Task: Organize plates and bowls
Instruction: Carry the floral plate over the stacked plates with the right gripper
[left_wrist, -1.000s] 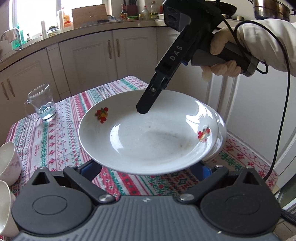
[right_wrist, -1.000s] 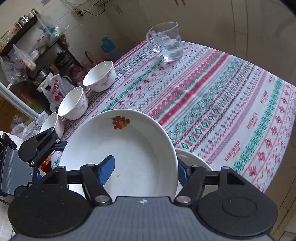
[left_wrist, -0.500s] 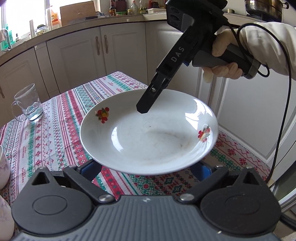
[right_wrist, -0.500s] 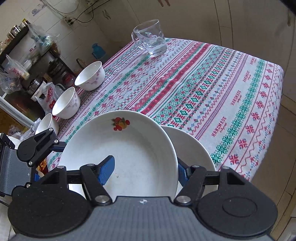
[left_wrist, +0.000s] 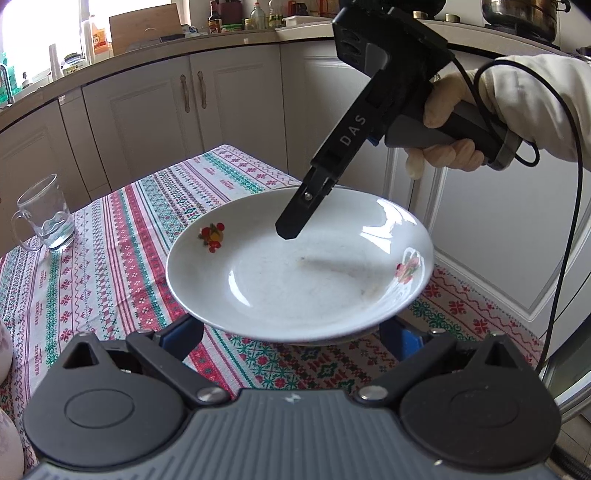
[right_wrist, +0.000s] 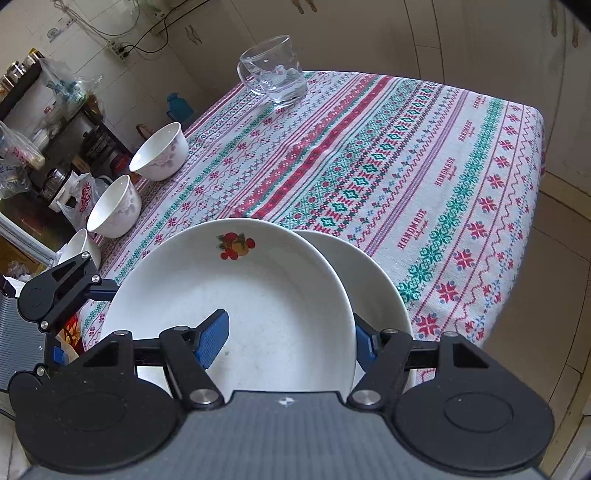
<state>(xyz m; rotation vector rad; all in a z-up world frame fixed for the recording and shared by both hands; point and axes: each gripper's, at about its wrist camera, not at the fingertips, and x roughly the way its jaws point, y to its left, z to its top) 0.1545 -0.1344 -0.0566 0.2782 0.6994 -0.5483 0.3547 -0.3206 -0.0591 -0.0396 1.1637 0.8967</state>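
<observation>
My right gripper (right_wrist: 288, 343) is shut on the near rim of a white deep plate (right_wrist: 240, 295) with fruit prints, one blue pad inside it and one outside. In the left wrist view its black finger (left_wrist: 291, 225) reaches down into that plate (left_wrist: 295, 280), with a gloved hand on the handle. The plate hangs just over a second white plate (right_wrist: 373, 280) lying on the tablecloth. My left gripper (left_wrist: 295, 332) is open, its fingers spread wide below the held plate's near edge and their tips hidden. Three white bowls (right_wrist: 159, 155) (right_wrist: 114, 210) (right_wrist: 79, 245) line the table's left edge.
A glass mug (right_wrist: 275, 72) with a little water stands at the far end of the patterned tablecloth (right_wrist: 406, 166). White kitchen cupboards (left_wrist: 192, 110) close in behind the table. The table's right edge (right_wrist: 532, 206) drops to the floor.
The held plate has moved with my right gripper and sunk over the second plate, which now hardly shows in the left wrist view. The left gripper has stayed open under it.
</observation>
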